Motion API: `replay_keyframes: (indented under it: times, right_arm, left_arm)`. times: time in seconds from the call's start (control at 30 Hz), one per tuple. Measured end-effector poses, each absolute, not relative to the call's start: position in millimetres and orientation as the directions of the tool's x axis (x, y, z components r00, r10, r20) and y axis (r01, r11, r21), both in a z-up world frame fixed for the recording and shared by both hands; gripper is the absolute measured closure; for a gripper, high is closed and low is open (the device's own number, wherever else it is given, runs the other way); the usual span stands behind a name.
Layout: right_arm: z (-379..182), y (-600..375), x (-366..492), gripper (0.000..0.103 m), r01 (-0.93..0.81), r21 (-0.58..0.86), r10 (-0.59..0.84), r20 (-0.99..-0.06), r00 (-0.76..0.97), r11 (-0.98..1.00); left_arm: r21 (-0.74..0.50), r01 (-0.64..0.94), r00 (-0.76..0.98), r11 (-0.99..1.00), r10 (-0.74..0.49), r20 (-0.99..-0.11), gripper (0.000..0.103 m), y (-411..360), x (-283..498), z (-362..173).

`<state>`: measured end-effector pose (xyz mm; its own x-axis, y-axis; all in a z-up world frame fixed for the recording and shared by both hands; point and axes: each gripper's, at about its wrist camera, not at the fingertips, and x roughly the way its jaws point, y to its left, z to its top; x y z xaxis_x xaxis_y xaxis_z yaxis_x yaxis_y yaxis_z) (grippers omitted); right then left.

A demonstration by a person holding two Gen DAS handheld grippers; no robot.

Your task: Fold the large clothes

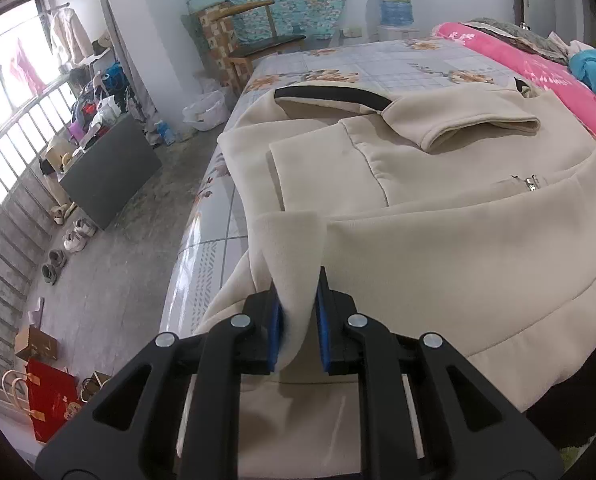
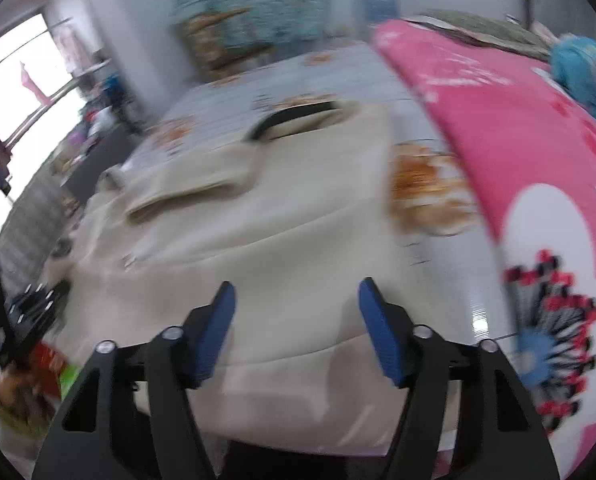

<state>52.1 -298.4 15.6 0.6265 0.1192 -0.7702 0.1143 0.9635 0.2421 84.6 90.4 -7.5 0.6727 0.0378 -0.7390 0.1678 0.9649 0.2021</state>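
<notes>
Meanwhile, left gripper (image 1: 298, 316) fingers pinch a jacket (image 1: 438, 208) fold on the bed (image 1: 378, 60); right gripper (image 2: 295, 328) fingers spread wide, empty above the jacket.

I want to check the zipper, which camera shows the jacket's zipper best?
The left wrist view: the zipper is sharp there, on the cream jacket. The right wrist view is motion-blurred; the jacket shows, but its zipper cannot be made out.

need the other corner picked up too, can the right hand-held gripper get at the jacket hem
Probably yes: the right hand-held gripper is open just above the jacket, nothing between; the view is blurred.
</notes>
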Motion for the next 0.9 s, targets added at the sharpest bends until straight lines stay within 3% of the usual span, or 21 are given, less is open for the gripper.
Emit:
replay_keyframes:
  times: [0.47, 0.7, 0.9]
  right_arm:
    - [-9.3, -337.3, 98.3, 0.063, 0.176, 0.324, 0.167, -0.795, 0.583, 0.929]
    - [9.5, -322.7, 70.8, 0.074, 0.101, 0.301, 0.186, -0.786, 0.589, 0.948]
    - [19.9, -304.7, 63.8, 0.074, 0.013, 0.238, 0.185, -0.784, 0.592, 0.971]
  left_arm:
    - [0.154, 0.158, 0.664, 0.975, 0.011, -0.748, 0.089, 93.1, 86.9, -7.0]
    - [0.161, 0.157, 0.664, 0.974, 0.017, -0.747, 0.089, 93.3, 86.9, -7.1]
    - [0.154, 0.146, 0.667, 0.977, 0.018, -0.745, 0.089, 93.2, 85.7, -7.8]
